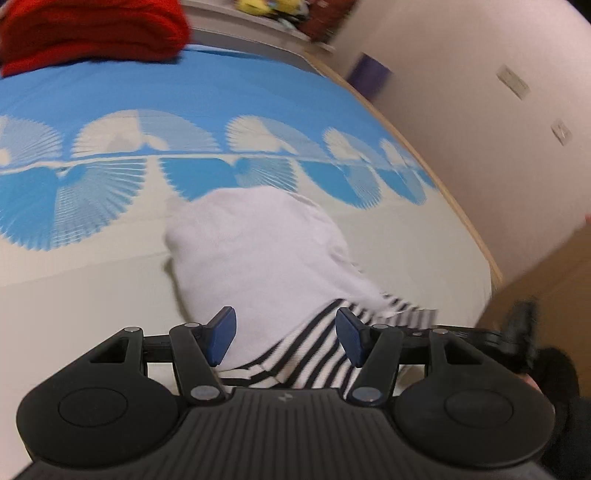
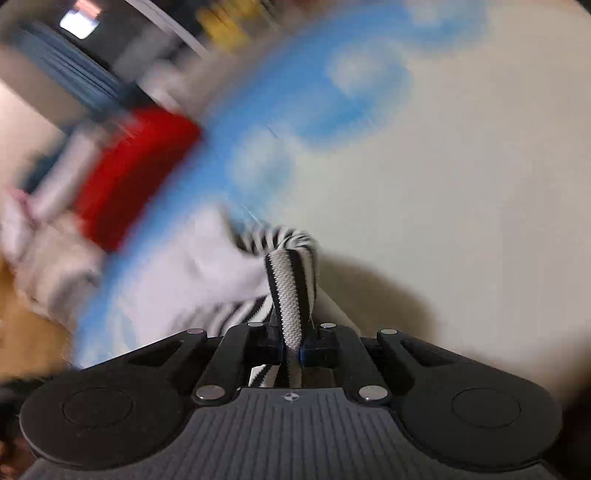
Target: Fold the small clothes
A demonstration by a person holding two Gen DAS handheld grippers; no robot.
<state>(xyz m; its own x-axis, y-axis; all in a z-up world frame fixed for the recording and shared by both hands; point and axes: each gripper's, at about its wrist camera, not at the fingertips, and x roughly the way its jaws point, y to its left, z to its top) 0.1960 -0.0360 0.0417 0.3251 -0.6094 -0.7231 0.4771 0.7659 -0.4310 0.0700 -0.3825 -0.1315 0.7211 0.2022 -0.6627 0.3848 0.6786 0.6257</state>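
Observation:
A small garment lies on the bed, with a white body (image 1: 258, 240) and a black-and-white striped part (image 1: 310, 347). My left gripper (image 1: 285, 321) hovers over the striped part, open, its blue pads (image 1: 221, 336) wide apart and not pressing the cloth. In the blurred right wrist view, my right gripper (image 2: 291, 347) is shut on a fold of the striped fabric (image 2: 290, 288), which stands up between its jaws. The white body (image 2: 192, 273) trails off to the left.
The bed cover (image 1: 221, 85) is blue with white fan patterns, cream nearer me. A folded red cloth (image 1: 92, 33) sits at its far left. The bed's wooden edge (image 1: 461, 214) runs down the right, with a pale wall (image 1: 480, 110) and wooden floor (image 1: 546, 295) beyond.

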